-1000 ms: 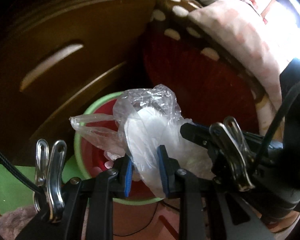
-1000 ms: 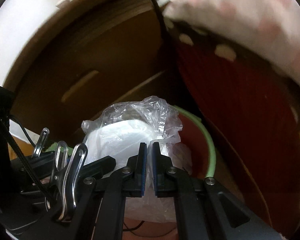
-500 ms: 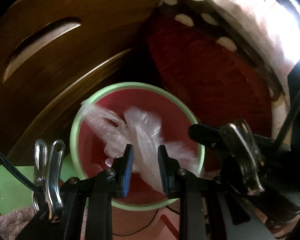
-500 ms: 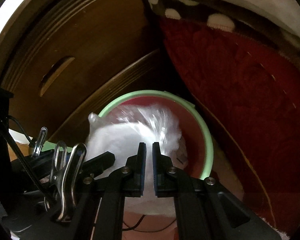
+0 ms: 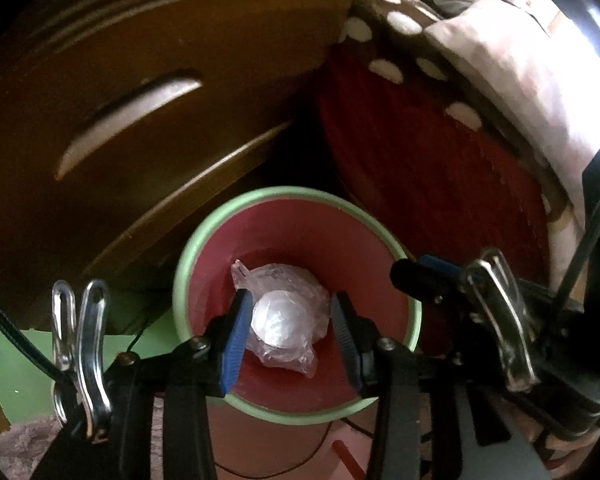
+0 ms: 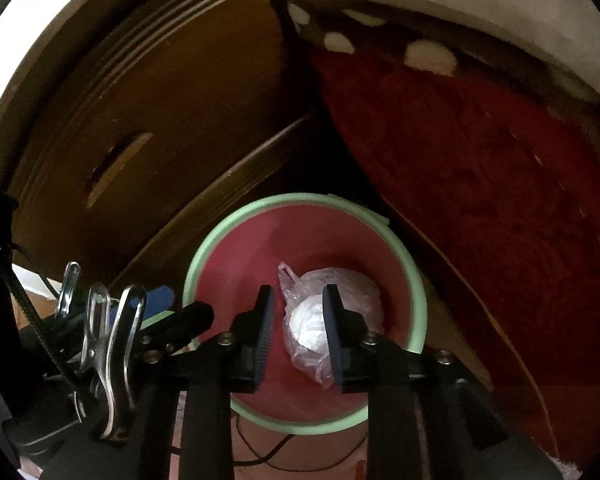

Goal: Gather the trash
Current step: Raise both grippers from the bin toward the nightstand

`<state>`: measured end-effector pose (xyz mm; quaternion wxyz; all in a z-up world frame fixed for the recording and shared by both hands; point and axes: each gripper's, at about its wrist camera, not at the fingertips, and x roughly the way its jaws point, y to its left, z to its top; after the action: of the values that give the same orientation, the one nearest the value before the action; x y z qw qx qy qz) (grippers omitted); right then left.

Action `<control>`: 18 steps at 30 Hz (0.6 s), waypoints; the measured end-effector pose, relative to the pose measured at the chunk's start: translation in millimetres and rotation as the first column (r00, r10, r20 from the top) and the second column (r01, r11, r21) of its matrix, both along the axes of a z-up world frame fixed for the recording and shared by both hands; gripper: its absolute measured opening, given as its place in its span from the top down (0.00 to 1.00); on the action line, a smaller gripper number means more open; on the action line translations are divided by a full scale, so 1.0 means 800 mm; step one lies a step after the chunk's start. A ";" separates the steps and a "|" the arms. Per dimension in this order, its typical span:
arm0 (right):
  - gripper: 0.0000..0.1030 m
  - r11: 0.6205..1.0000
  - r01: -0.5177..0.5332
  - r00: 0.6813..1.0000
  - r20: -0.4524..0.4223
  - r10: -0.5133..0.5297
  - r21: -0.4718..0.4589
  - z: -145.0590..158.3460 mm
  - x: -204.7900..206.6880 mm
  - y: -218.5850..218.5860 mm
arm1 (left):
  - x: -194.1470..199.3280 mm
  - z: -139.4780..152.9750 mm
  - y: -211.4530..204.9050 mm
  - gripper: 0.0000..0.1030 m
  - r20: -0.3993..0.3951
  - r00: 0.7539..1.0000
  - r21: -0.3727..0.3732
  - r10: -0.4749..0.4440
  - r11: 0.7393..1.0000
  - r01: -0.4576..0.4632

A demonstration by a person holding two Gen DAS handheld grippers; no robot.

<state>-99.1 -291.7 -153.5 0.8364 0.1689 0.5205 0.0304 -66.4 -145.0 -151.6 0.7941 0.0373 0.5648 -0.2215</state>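
Trash, one piece only, lay at the bottom of one bin: a clear plastic bag wrapped around something white and round. The bin was red inside with a pale green rim, and it stood directly below both tongs.

Two tongs were in view. The left tongs pointed down into the mouth of the bin, and their two blue pads were opening. The bag showed in the gap between them, but far below, and the pads did not touch it. The right tongs hung over the same bin from the other side, their two pads also opening, with nothing pressed between them; the bag was seen past the right pad, deep in the bin. In the left view one finger of the right tongs reached in just right of the left ones.

Beyond the tongs, on the far left, stood one brown wooden cabinet with one slot handle. On the far right hung one dark red cloth with white spots on its brown border. One thin black cable lay on the floor below the bin.
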 end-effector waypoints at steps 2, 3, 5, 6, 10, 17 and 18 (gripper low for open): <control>0.75 1.000 -0.007 1.000 0.016 0.007 0.003 0.004 -0.003 0.001 | -0.001 0.007 0.004 0.59 0.014 1.000 0.000 0.009 1.000 -0.009; 0.75 1.000 -0.011 1.000 0.024 0.011 0.004 0.006 -0.005 0.002 | -0.002 0.009 0.005 0.59 0.016 1.000 -0.002 0.012 1.000 -0.012; 0.75 1.000 -0.020 0.999 0.041 0.019 0.001 0.012 -0.006 0.002 | -0.002 0.015 0.009 0.59 0.022 0.999 -0.002 0.025 1.000 -0.025; 0.75 1.000 -0.023 0.999 0.049 0.023 -0.001 0.015 -0.008 0.003 | -0.003 0.019 0.011 0.59 0.026 0.999 -0.002 0.029 1.000 -0.029; 0.75 0.999 -0.034 0.996 0.082 0.034 -0.008 0.025 -0.012 0.005 | -0.005 0.030 0.014 0.59 0.042 0.998 0.000 0.041 0.999 -0.041; 0.75 0.999 -0.035 0.990 0.139 0.036 -0.013 0.042 -0.016 0.004 | -0.016 0.058 0.026 0.59 0.074 0.995 -0.006 0.063 0.998 -0.063; 0.75 0.999 -0.036 0.988 0.149 0.037 -0.014 0.046 -0.017 0.004 | -0.017 0.062 0.028 0.59 0.079 0.995 -0.006 0.066 0.998 -0.066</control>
<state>-112.4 -288.7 -116.5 0.8734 0.1517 0.4595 0.0553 -80.2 -122.3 -102.2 0.8228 0.0260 0.5334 -0.1943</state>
